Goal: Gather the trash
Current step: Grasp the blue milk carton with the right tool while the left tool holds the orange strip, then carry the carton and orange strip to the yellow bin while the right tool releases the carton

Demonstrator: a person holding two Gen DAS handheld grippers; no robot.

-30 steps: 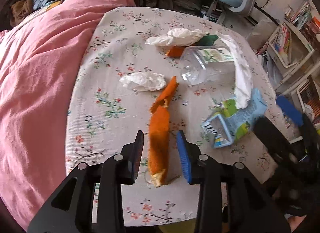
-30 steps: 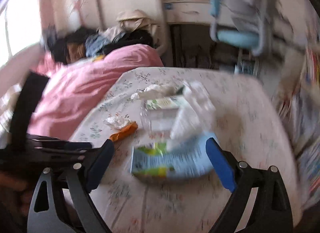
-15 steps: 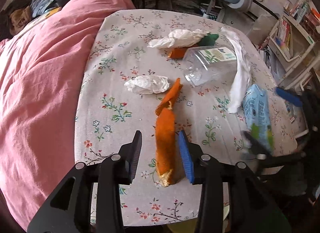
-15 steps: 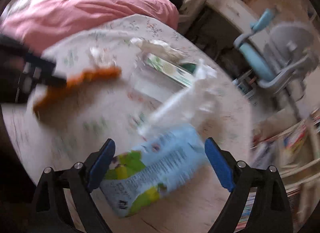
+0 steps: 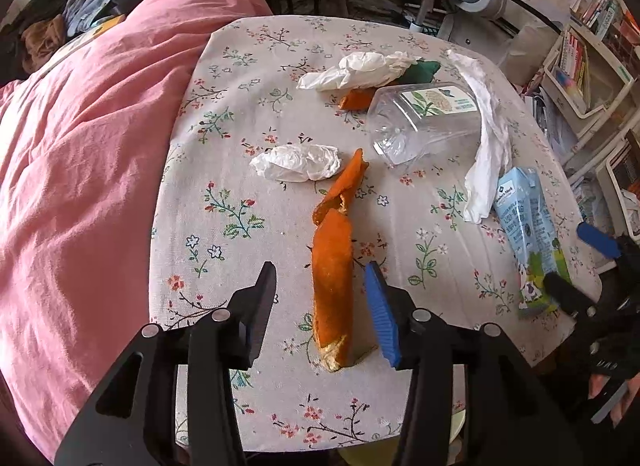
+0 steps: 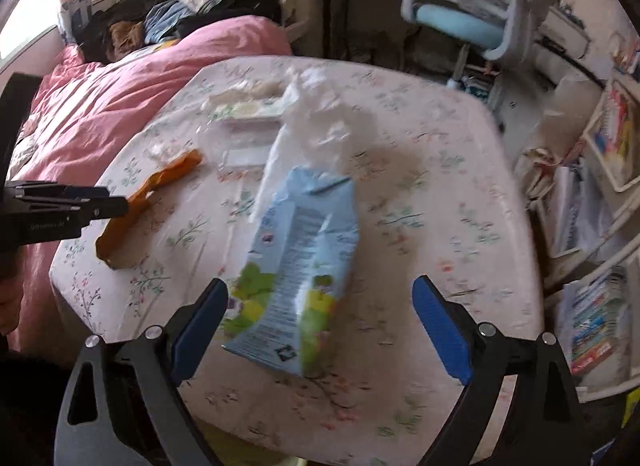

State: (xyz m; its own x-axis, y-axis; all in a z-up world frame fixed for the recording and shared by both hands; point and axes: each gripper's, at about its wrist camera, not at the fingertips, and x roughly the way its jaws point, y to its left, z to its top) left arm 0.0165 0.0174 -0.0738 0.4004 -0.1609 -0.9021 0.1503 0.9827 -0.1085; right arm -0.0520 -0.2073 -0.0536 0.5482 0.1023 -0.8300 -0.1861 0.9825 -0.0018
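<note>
On the floral-clothed counter (image 5: 224, 169) the trash lies scattered: a long orange peel (image 5: 334, 266) runs from the near edge toward the far side, its long axis nearly straight away from the left tongs (image 5: 322, 306), the torn pale end nearest and the curled tip pointing at a crumpled tissue (image 5: 296, 163). The left tongs are released, their jaws having just been opening, and the peel lies between them without either pad pressing on it; it sits closer to the blue right pad than to the black left one. Off to the right, a light-blue drink carton (image 6: 296, 286) lies flat near the counter's right edge, its long axis also running near to far, gabled top pointing away. The right tongs (image 6: 320, 322) stand wide and released around the carton's near end, no pad touching it. Further back lie an empty clear plastic jar (image 5: 424, 121) on its side, a long white tissue strip (image 5: 486, 137) and a second wad of white tissue (image 5: 356, 71). Risks, as I judge them: the peel is thin and limp, so a closing pinch that is off-centre may push it sideways or catch only the curled edge and tear it. The carton looks light and rests close to the edge, so a closing jaw that meets 1 side first could skid it off the counter. The right-wrist view is blurred, so its exact alignment is hard to judge.
</note>
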